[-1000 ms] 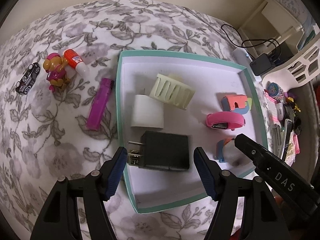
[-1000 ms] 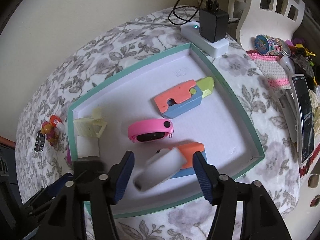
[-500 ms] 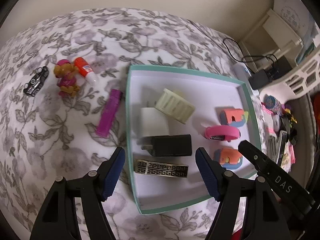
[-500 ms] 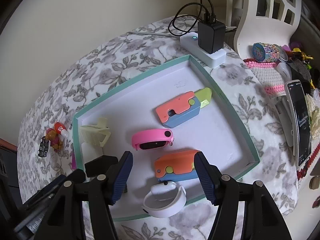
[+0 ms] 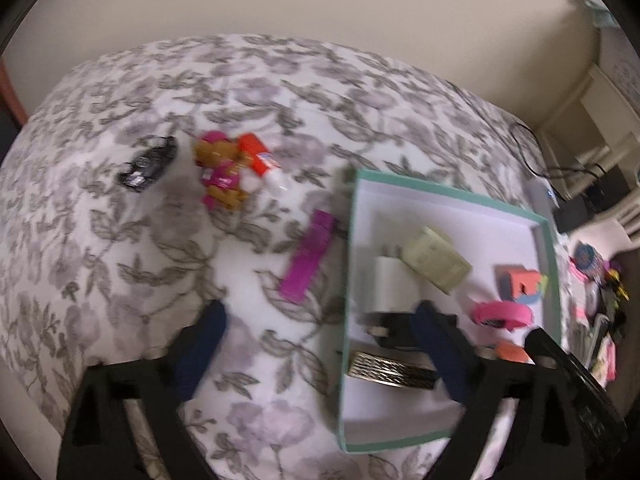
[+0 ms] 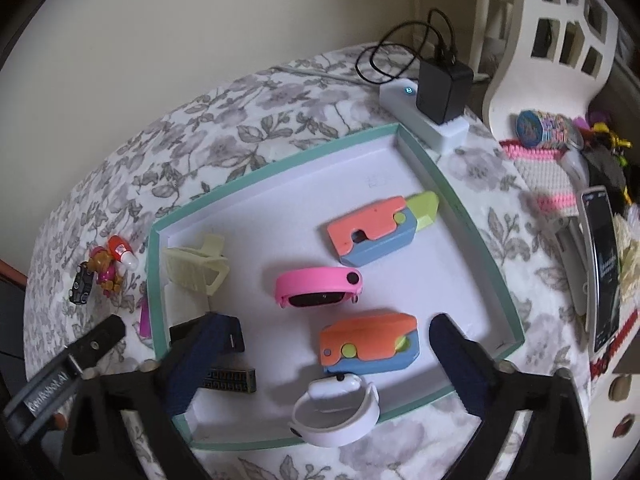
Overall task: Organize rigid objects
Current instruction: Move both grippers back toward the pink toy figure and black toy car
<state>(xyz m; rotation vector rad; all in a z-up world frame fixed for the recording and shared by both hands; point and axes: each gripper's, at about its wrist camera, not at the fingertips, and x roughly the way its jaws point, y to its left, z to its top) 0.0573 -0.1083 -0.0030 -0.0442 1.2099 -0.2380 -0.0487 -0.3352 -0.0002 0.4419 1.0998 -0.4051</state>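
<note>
A teal-rimmed white tray (image 6: 476, 236) (image 5: 550, 264) holds a white watch (image 6: 336, 410), a pink watch (image 6: 318, 288), two orange-and-blue toys (image 6: 372, 228) (image 6: 370, 344), a cream clip (image 6: 196, 268), a black charger (image 6: 236, 334), a white plug (image 5: 394, 284) and a patterned bar (image 5: 390, 370). Outside the tray lie a purple lighter (image 5: 308, 262), a toy dog (image 5: 220, 176), a glue tube (image 5: 262, 162) and a toy car (image 5: 148, 162). My left gripper (image 5: 320, 352) is open and empty over the tray's left edge. My right gripper (image 6: 320, 364) is open and empty above the white watch.
A white power strip (image 6: 424, 120) with a black adapter (image 6: 442, 90) and cable sits behind the tray. A phone (image 6: 604, 268), a knitted pink-and-white mat (image 6: 548, 176) and small clutter lie to the right. A white rack (image 6: 548, 40) stands at the back right.
My left gripper has swung left and pulled back, so the toys outside the tray are more central. My right gripper has risen slightly; the white watch lies released in the tray's front.
</note>
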